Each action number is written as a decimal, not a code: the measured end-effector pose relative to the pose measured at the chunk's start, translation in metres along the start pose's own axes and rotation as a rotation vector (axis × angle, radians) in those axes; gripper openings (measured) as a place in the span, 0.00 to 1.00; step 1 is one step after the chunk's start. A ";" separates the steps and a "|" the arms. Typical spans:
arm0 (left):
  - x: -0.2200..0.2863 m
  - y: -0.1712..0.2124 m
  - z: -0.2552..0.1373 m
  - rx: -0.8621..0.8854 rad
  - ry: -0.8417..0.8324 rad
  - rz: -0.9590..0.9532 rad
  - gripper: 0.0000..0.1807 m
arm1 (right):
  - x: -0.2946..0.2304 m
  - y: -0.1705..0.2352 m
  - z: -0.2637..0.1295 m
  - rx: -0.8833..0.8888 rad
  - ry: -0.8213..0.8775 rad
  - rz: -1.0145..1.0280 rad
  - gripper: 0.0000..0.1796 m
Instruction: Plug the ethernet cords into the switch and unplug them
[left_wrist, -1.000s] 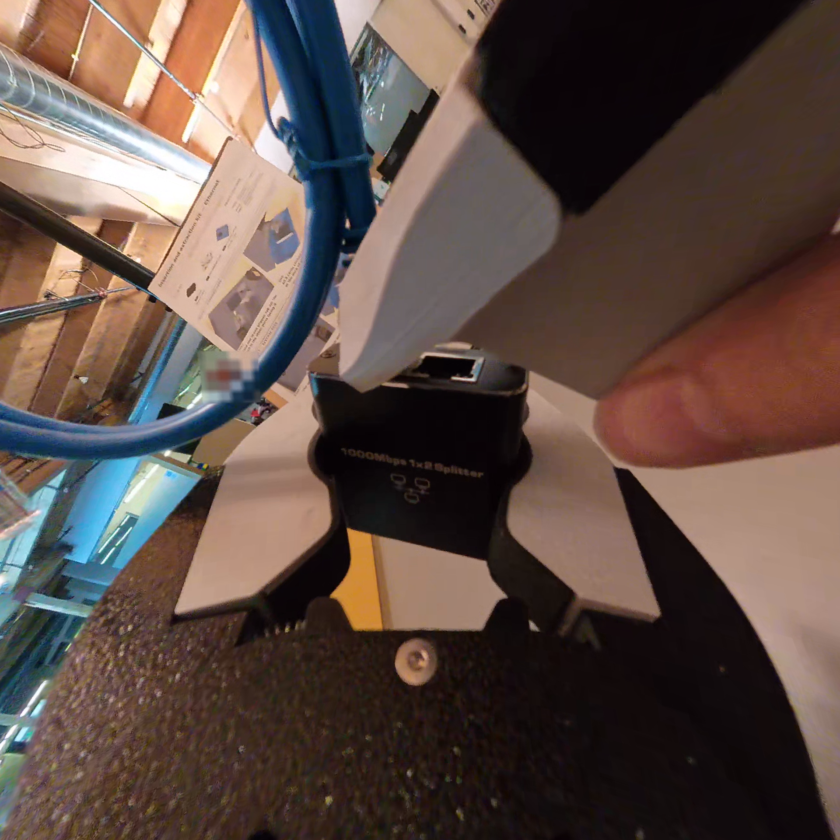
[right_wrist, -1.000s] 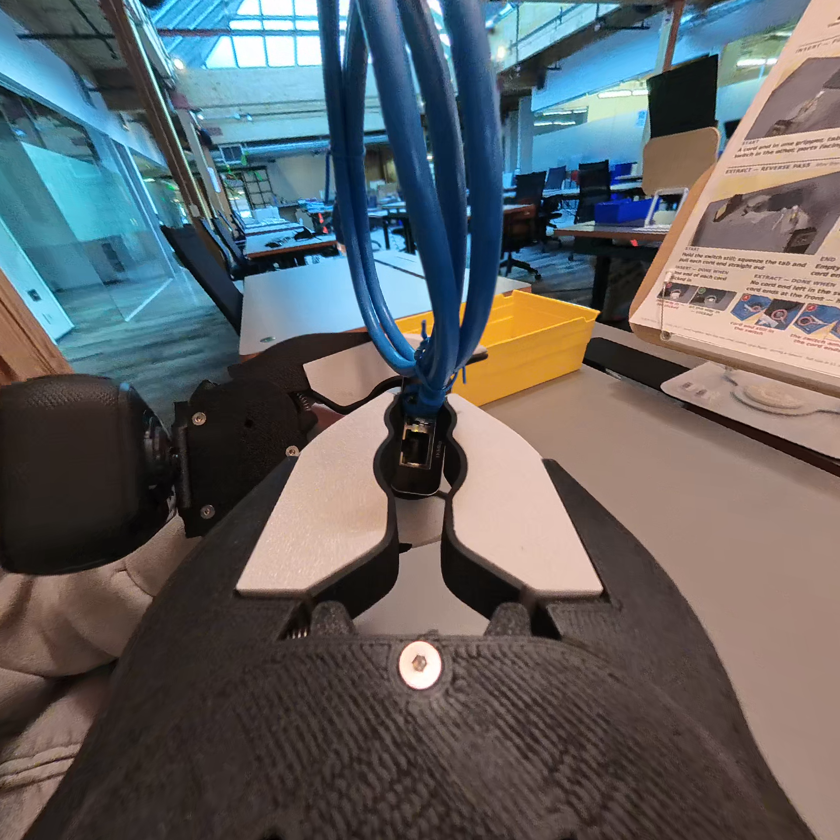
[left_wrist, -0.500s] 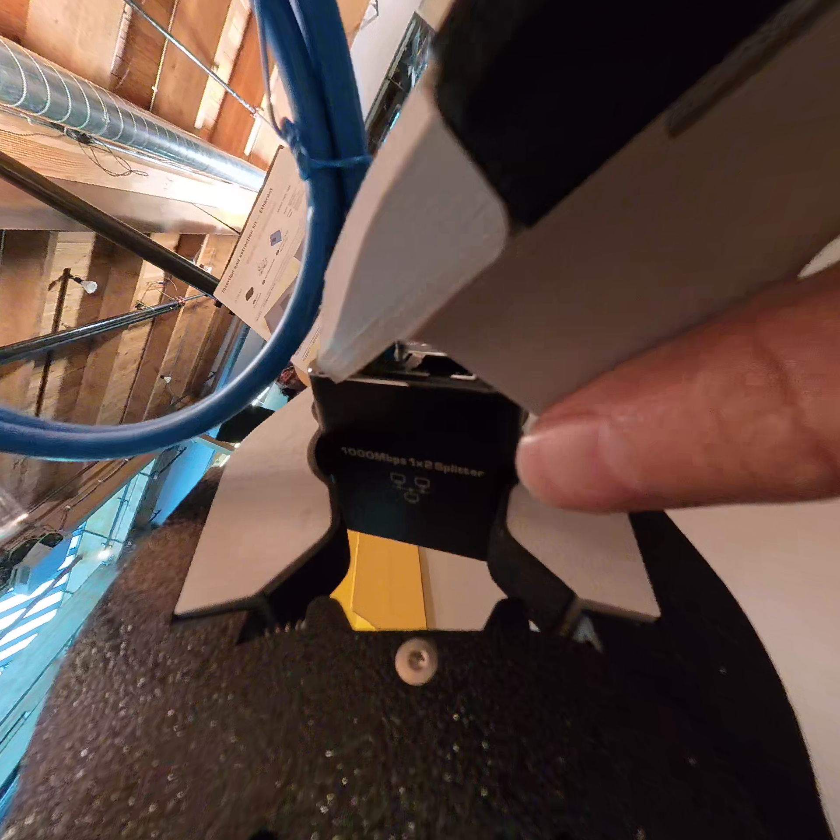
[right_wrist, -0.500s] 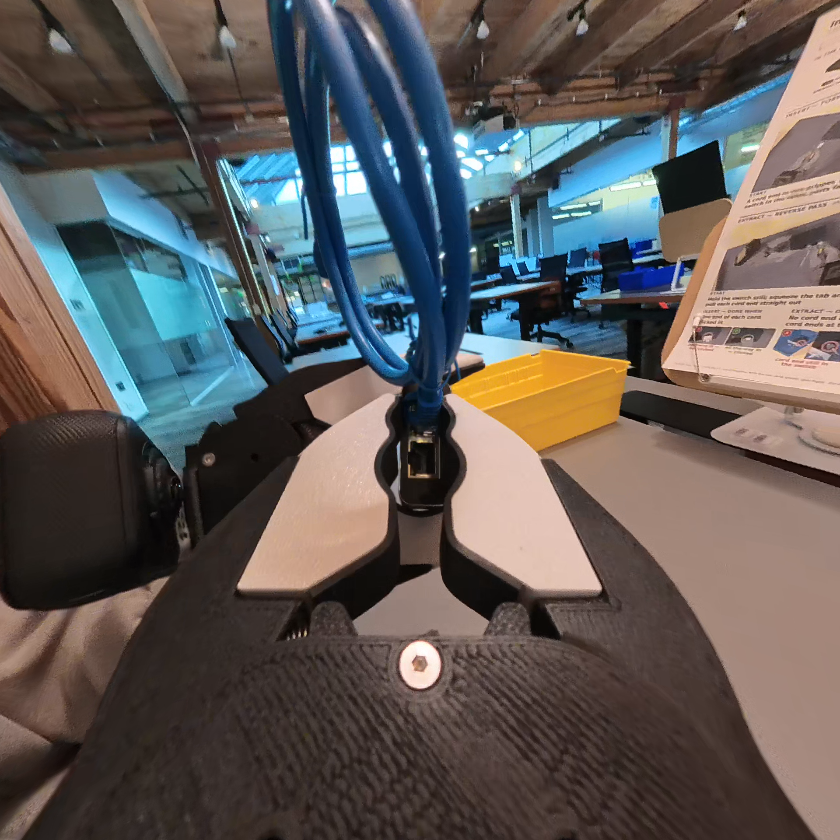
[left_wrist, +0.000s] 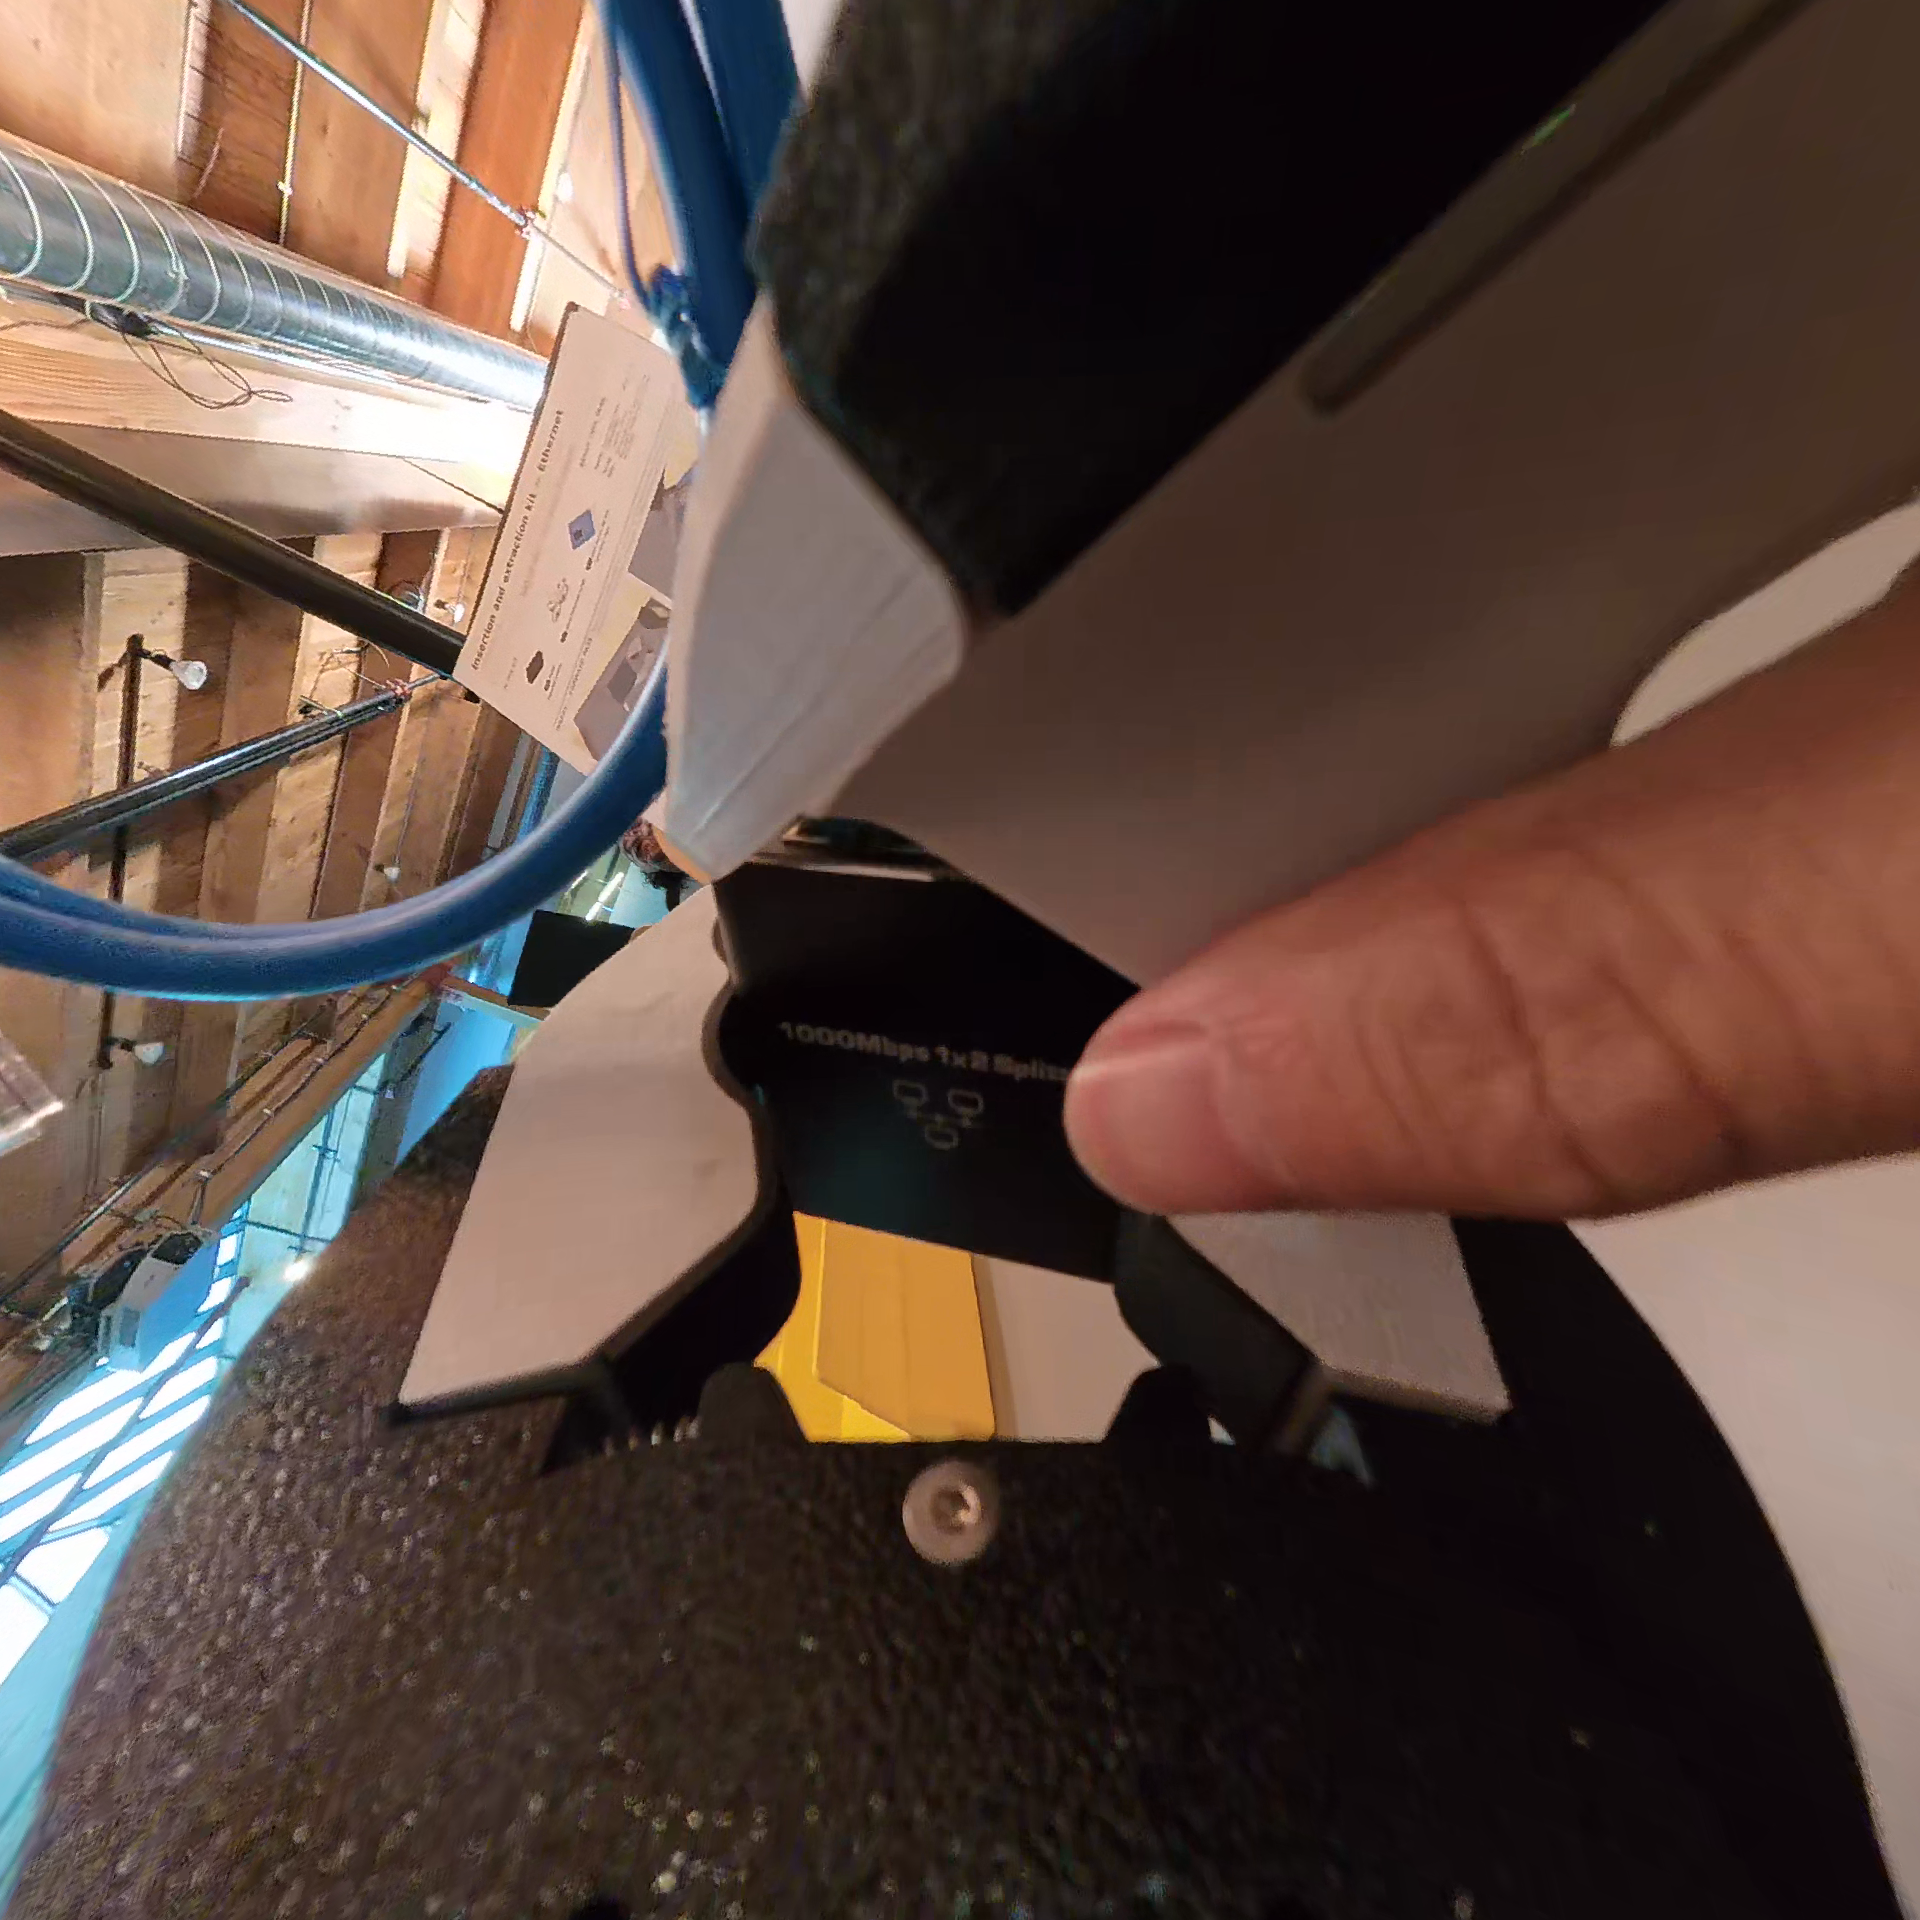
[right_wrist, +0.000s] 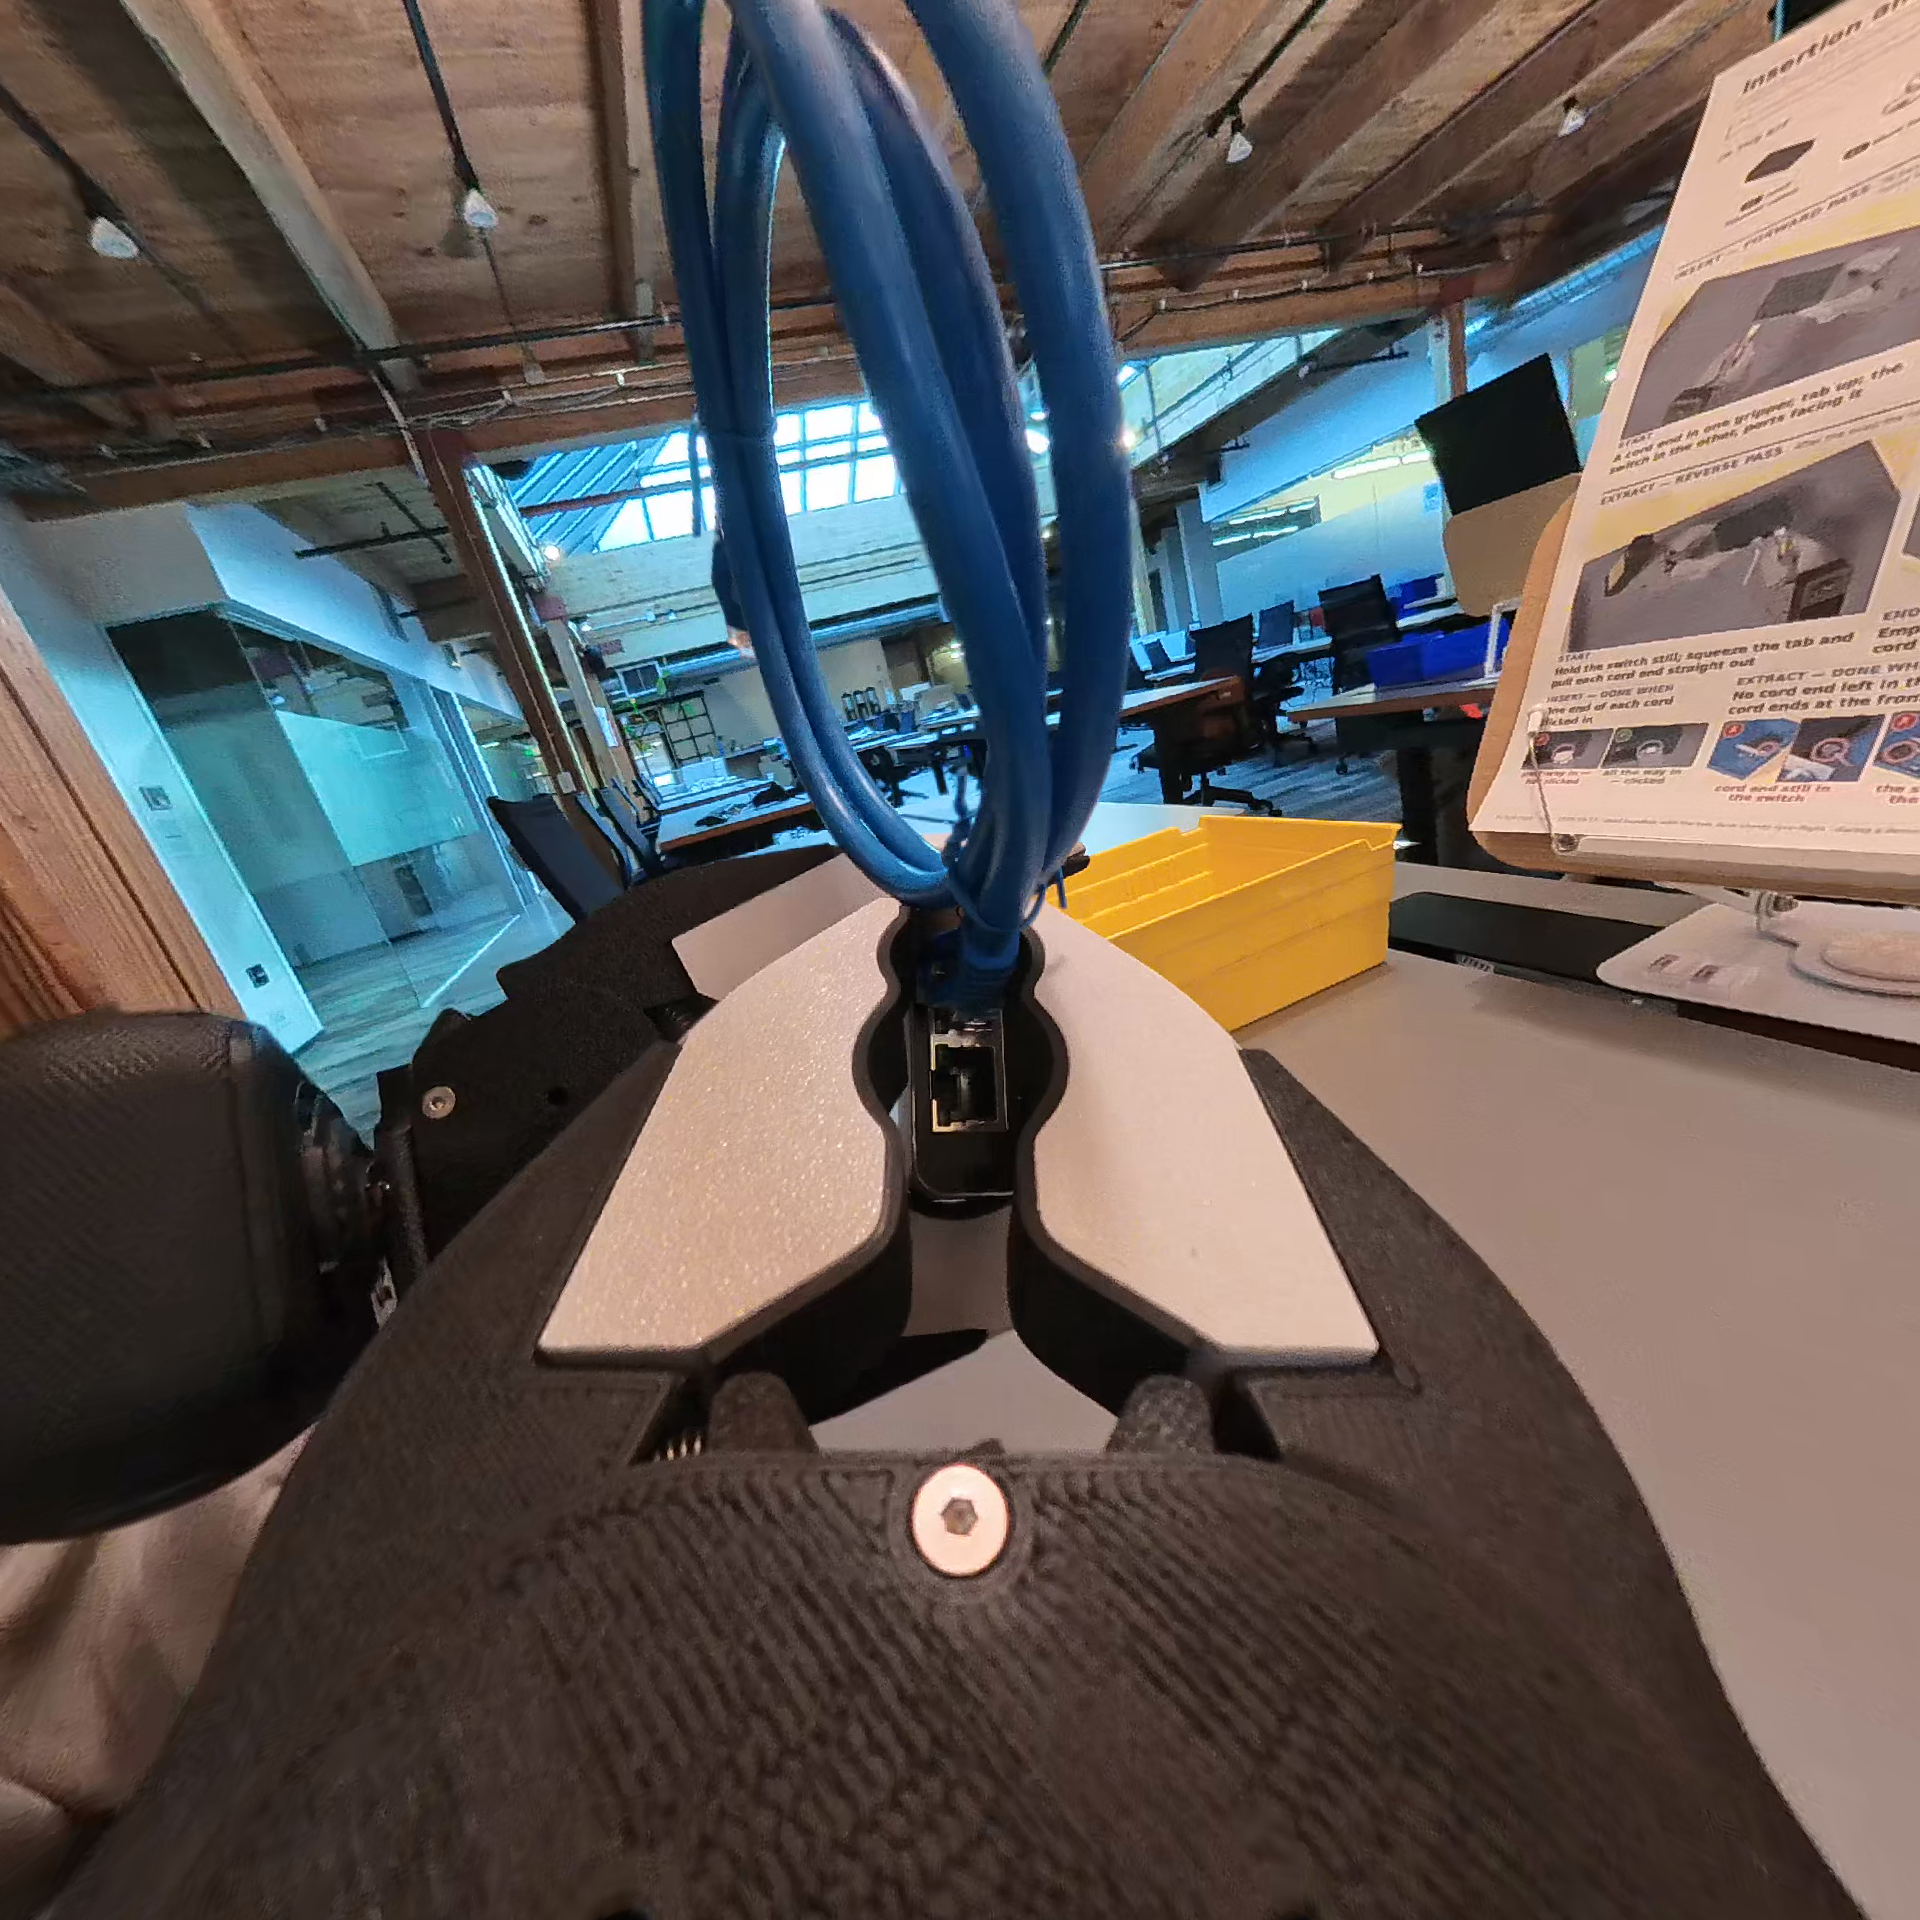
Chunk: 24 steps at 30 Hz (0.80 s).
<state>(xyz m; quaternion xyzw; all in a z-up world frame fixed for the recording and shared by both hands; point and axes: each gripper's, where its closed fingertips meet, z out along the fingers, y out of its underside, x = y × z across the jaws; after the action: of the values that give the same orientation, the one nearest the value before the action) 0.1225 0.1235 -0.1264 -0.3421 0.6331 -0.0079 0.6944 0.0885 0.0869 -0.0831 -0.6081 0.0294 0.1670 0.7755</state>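
We see, in the right wrist view, a grey table (right_wrist: 1621, 1195) running off to the right; on it sit a yellow bin (right_wrist: 1236, 914) and a printed instruction sheet (right_wrist: 1756, 499) on a stand, well apart from our grippers. Looping high above both views is a coiled blue ethernet cord (right_wrist: 935, 499), tied in a bundle near its lower end. Our left gripper (left_wrist: 925, 1101) is clamped on the black switch (left_wrist: 883, 1122), pinching its flat body between both fingers, ports facing away from the camera; our right gripper (right_wrist: 961, 1081) comes at the switch from the port side, its fingers drawn in around the plug end of the cord, one empty port visible just below the plug. Whether the plug is fully seated we cannot tell. In the left wrist view a fingertip (left_wrist: 1403, 1049) lies across the right side of the switch, beneath the right gripper's pale finger.
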 end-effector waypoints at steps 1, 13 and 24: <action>0.001 0.001 0.001 -0.004 0.002 0.012 0.41 | 0.001 0.001 0.000 -0.013 -0.008 0.010 0.09; 0.018 0.006 0.008 -0.012 0.125 0.068 0.42 | 0.010 0.016 -0.010 -0.236 -0.069 0.080 0.09; 0.048 0.068 0.015 0.001 0.524 0.508 0.42 | -0.024 0.000 -0.079 -0.654 -0.068 -0.327 0.15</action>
<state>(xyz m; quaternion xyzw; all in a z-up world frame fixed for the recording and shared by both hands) 0.1168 0.1610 -0.2020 -0.1598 0.8542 0.0772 0.4887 0.0787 0.0060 -0.0976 -0.8146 -0.1488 0.0614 0.5572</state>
